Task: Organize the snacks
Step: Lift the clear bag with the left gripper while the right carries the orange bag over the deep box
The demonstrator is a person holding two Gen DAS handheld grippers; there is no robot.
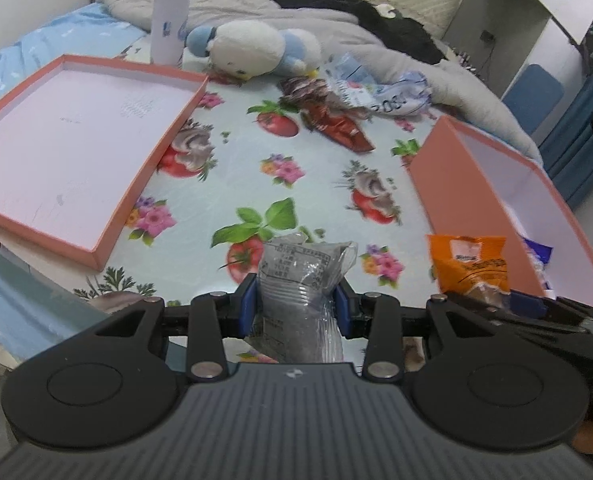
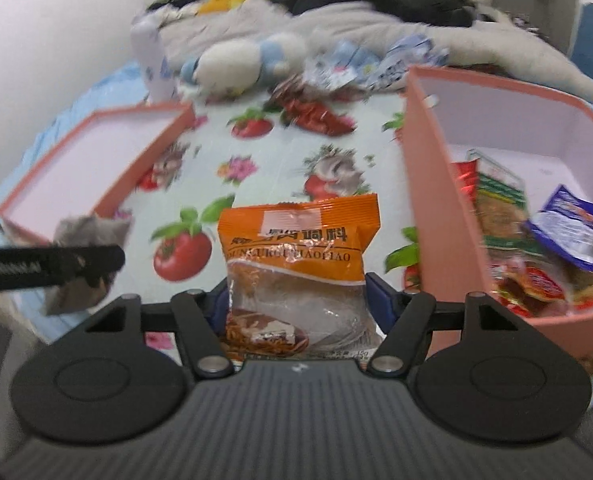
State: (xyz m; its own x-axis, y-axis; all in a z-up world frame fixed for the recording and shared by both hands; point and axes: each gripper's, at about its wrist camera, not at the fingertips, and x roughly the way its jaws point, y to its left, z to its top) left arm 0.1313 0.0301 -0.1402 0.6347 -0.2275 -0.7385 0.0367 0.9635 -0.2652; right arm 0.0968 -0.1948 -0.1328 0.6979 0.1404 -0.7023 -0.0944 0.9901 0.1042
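My left gripper (image 1: 296,306) is shut on a clear packet of grey grains (image 1: 302,276), held upright above the fruit-print cloth (image 1: 256,148). That grey packet (image 2: 84,232) also shows at the left of the right wrist view. My right gripper (image 2: 300,304) is shut on an orange seasoning packet (image 2: 300,240), its blue pads against both sides. The same orange packet (image 1: 470,264) hangs just left of the deep pink box (image 1: 436,184). This pink box (image 2: 420,168) holds several snack packets, among them a blue-white one (image 2: 568,232).
A shallow pink lid (image 1: 56,140) lies open at the left. At the far side of the cloth lie a red wrapper (image 1: 336,128) and blue-white wrappers (image 1: 376,88). Behind them are a plush toy (image 1: 252,52), a white bottle (image 1: 170,12) and grey bedding.
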